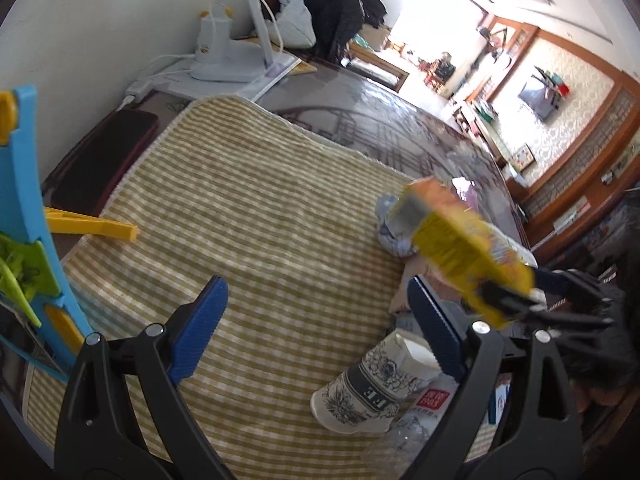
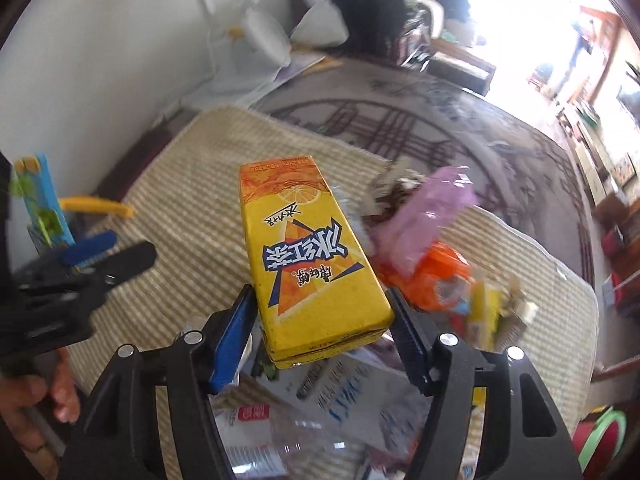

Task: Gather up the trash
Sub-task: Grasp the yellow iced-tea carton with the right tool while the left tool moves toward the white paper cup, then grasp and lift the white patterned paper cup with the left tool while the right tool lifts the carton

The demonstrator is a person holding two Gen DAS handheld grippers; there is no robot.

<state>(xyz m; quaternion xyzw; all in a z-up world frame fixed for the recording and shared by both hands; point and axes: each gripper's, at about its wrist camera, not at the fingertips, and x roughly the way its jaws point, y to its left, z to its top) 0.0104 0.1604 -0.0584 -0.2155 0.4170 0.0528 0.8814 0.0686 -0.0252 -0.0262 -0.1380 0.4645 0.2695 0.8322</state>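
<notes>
Left wrist view first. I am watching my left gripper [image 1: 316, 320] hanging over the yellow-and-white striped mat [image 1: 240, 208], blue pads spread wide with nothing between them. At about five o'clock from its gap, a printed paper cup [image 1: 372, 388] is lying on its side, touching a clear plastic bottle [image 1: 420, 416] just beyond it. At two o'clock the yellow drink carton [image 1: 460, 236] is showing tilted and blurred above the mat, with black fingers of the right gripper [image 1: 516, 300] clamping its lower end. Crumpled paper [image 1: 390, 228] is sitting behind the carton. A yellow clip [image 1: 92, 226] is lying at nine o'clock on the mat's edge, beside a blue toy frame [image 1: 28, 200].

Right wrist view. I am seeing the carton [image 2: 304, 260] dead centre, its near end wedged between my right gripper's [image 2: 324, 320] two blue pads, both pressing its sides. The carton is angling away toward twelve o'clock, clear of the mat. At three o'clock, pink wrapping [image 2: 424, 208] and an orange packet [image 2: 436, 276] are lying heaped together. At six o'clock, flat printed wrappers [image 2: 332, 392] are lying under the jaws. The left gripper [image 2: 96, 256] is sitting at nine o'clock.
</notes>
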